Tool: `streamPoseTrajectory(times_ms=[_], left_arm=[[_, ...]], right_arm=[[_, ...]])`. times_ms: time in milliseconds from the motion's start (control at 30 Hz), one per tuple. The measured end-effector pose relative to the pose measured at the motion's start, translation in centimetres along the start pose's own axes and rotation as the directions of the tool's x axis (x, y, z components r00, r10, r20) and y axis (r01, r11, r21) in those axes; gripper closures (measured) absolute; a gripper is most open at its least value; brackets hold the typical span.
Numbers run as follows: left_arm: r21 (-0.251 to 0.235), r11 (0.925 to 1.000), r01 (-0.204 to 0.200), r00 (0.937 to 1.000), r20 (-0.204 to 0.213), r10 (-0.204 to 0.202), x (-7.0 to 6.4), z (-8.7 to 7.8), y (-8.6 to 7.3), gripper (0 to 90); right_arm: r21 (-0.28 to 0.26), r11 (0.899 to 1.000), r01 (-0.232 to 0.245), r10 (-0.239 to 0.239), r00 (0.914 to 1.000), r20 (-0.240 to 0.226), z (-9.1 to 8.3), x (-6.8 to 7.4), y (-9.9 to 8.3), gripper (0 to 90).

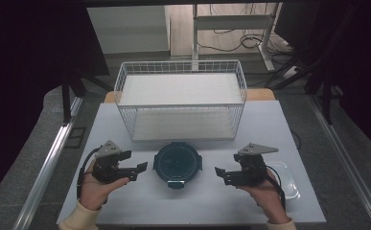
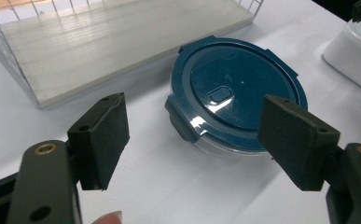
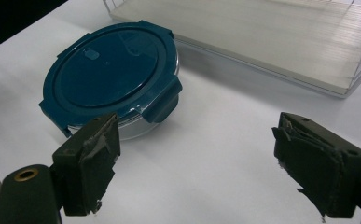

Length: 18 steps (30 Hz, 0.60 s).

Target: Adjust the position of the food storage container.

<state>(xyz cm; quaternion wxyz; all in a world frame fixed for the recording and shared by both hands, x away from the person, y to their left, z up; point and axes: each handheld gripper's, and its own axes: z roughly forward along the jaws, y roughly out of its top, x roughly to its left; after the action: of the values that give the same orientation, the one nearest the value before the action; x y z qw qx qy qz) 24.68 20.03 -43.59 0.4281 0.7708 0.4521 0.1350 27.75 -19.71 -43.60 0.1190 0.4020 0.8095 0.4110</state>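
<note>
Left claw (image 1: 139, 171) and right claw (image 1: 222, 175): both wide, empty, flanking round blue-lidded clear container (image 1: 177, 163) on white desk (image 1: 264, 124); container's far base hidden by lid.

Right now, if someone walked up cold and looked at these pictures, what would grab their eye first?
First the round container with a blue lid, shut, at the table's middle near the front edge. The left gripper and right gripper flank it, jaws open and pointed at it, touching nothing. Behind it stands a white wire basket with a pale board in its bottom.
</note>
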Motion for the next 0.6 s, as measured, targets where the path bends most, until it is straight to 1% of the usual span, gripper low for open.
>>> streamPoseTrajectory(times_ms=[133,233,367,467,600], left_arm=[[0.015,0.9999,-0.003,1.0,-0.001,0.003,-0.06,0.45,-0.05,24.7],[0.022,0.9997,0.009,1.0,-0.003,-0.008,-0.07,0.6,-0.2,24.6],[0.022,0.9997,0.014,0.9999,0.005,-0.014,0.02,0.51,-0.18,24.8],[0.022,0.9998,0.004,0.9999,0.012,-0.004,-0.34,0.37,-0.31,25.0],[0.017,0.9998,-0.002,0.9998,0.018,0.002,-0.71,0.18,-0.42,25.1]], right_arm=[[0.005,1.0,0.01,-0.01,1.0,0.0,-0.03,0.01,-0.02,14.3],[0.008,1.0,0.002,-0.002,1.0,0.004,-0.24,-0.26,-0.08,14.5],[0.003,1.0,-0.009,0.009,0.9998,0.015,-0.47,-0.58,-0.16,14.8],[0.001,1.0,-0.013,0.013,0.9997,0.018,-0.57,-0.59,-0.16,14.9],[-0.008,1.0,-0.014,0.014,0.9999,0.008,-0.83,-0.34,-0.06,15.1]])
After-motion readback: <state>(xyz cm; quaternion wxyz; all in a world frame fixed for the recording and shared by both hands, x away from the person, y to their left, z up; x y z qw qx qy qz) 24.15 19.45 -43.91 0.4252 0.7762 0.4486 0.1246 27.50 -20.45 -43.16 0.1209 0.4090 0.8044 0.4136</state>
